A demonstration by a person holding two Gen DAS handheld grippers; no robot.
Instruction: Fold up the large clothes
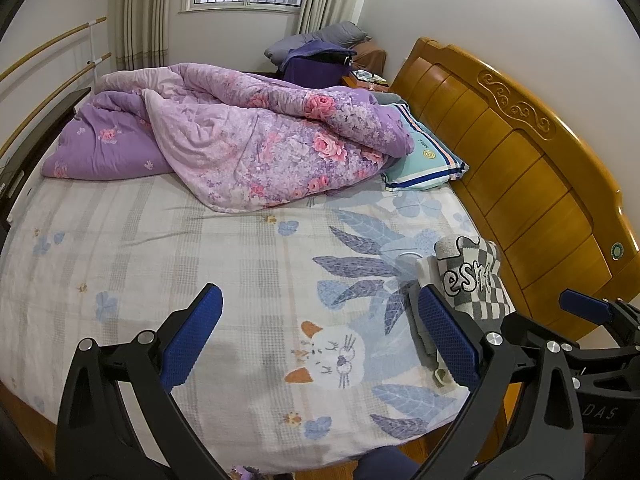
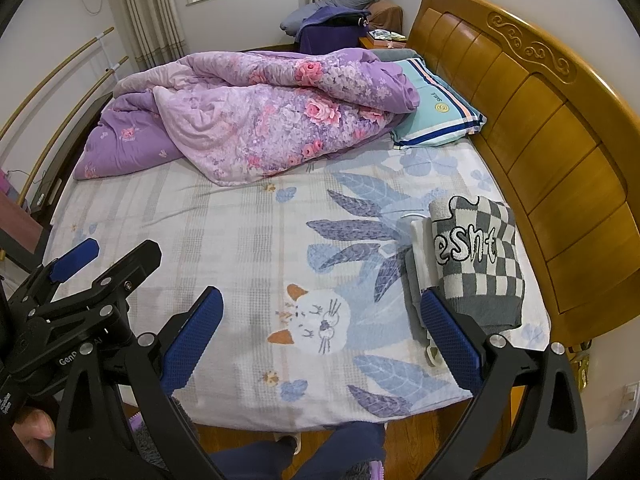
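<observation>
A folded grey-and-white checkered sweater (image 1: 474,276) with lettering lies on top of folded pale clothes at the bed's right side, next to the headboard; it also shows in the right wrist view (image 2: 480,260). My left gripper (image 1: 320,332) is open and empty above the near edge of the bed, its right finger close to the folded pile. My right gripper (image 2: 322,334) is open and empty, held beside the left one, its right finger (image 2: 452,340) just in front of the pile. The left gripper also shows in the right wrist view (image 2: 76,260).
The bed sheet (image 1: 180,264) has a cat and leaf print. A crumpled purple floral quilt (image 1: 248,140) and a teal pillow (image 1: 428,156) lie at the far side. The wooden headboard (image 1: 520,140) runs along the right. My legs stand at the bed's near edge.
</observation>
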